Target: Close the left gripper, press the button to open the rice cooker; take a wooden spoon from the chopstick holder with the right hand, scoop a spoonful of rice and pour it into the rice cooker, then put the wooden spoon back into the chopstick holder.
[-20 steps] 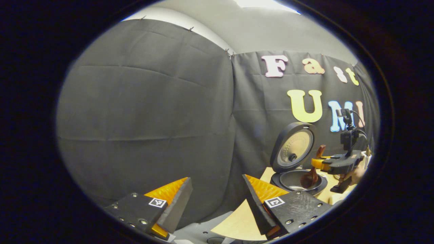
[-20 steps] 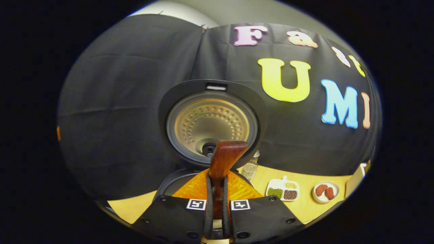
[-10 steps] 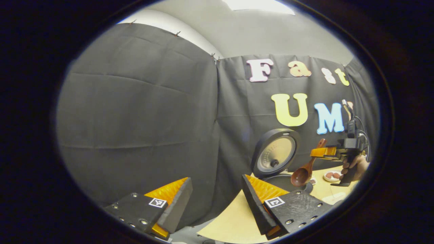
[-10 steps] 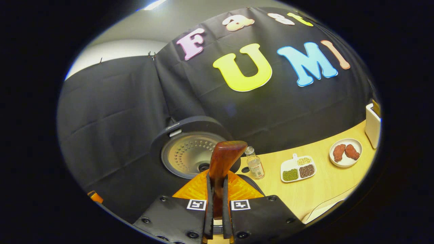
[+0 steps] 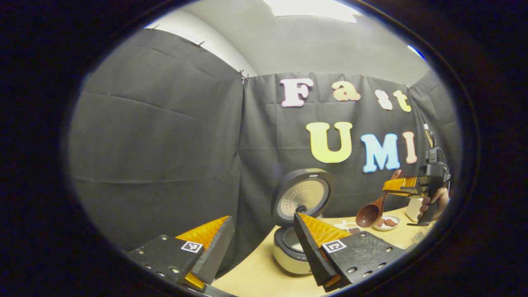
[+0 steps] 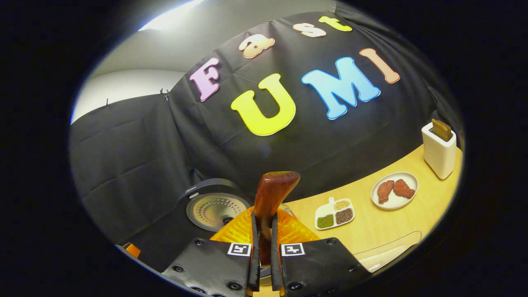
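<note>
Wooden tabletop (image 6: 383,229), black cloth wall behind. Nearest: right gripper (image 6: 264,243), fingers pinching wooden spoon (image 6: 272,194) by the handle, its long axis running steeply up from bowl to handle end. Chopstick holder (image 6: 439,150): white, upright, far right of that gripper, one utensil inside. Left gripper (image 5: 264,247): fingers spread, holding nothing. Rice cooker (image 5: 295,247): lid raised, just behind it.

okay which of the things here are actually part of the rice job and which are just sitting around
Part of the job:
spoon, held in the right tongs
rice cooker, lid open
white holder
left tongs, open

Just sitting around:
divided dish of grains
plate of meat
</note>
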`<action>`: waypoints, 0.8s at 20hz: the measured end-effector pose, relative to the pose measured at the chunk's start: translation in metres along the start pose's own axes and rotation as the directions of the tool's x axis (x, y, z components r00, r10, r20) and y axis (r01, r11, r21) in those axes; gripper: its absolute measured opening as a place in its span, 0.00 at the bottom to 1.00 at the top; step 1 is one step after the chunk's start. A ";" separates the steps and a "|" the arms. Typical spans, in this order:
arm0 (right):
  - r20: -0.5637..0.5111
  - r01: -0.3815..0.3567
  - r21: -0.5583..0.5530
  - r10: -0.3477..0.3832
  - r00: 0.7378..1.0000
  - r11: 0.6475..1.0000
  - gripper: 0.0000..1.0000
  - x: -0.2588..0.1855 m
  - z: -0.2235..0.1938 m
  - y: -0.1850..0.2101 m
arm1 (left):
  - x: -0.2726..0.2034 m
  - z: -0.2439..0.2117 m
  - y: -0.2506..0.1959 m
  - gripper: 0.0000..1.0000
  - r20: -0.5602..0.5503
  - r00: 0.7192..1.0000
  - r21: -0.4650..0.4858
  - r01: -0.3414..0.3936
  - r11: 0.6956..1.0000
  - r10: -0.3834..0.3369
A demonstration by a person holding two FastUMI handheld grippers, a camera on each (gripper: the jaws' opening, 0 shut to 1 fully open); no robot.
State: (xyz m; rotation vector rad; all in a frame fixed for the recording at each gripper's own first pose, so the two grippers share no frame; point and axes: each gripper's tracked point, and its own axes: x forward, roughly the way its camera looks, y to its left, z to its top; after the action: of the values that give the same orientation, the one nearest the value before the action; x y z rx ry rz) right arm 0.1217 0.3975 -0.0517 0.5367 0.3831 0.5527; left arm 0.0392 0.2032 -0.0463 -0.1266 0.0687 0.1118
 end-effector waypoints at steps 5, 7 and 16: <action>0.045 0.082 0.003 -0.083 0.996 0.997 0.12 -0.030 0.029 -0.052 | 0.008 0.003 -0.050 0.87 0.009 0.997 -0.004 0.071 0.997 -0.071; 0.057 0.115 0.002 -0.115 0.992 0.993 0.12 -0.040 0.040 -0.074 | 0.011 0.004 -0.068 0.89 0.004 0.995 -0.017 0.096 0.995 -0.096; 0.112 0.249 0.018 -0.250 0.962 0.968 0.12 -0.096 0.075 -0.162 | 0.010 0.010 -0.133 0.87 0.008 0.986 -0.024 0.164 0.986 -0.164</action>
State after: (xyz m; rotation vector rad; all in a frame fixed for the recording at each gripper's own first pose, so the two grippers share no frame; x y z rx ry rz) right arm 0.1451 0.1964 -0.0652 0.5124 0.3378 0.2766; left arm 0.0654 0.0749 -0.0209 -0.1558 0.0505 -0.0518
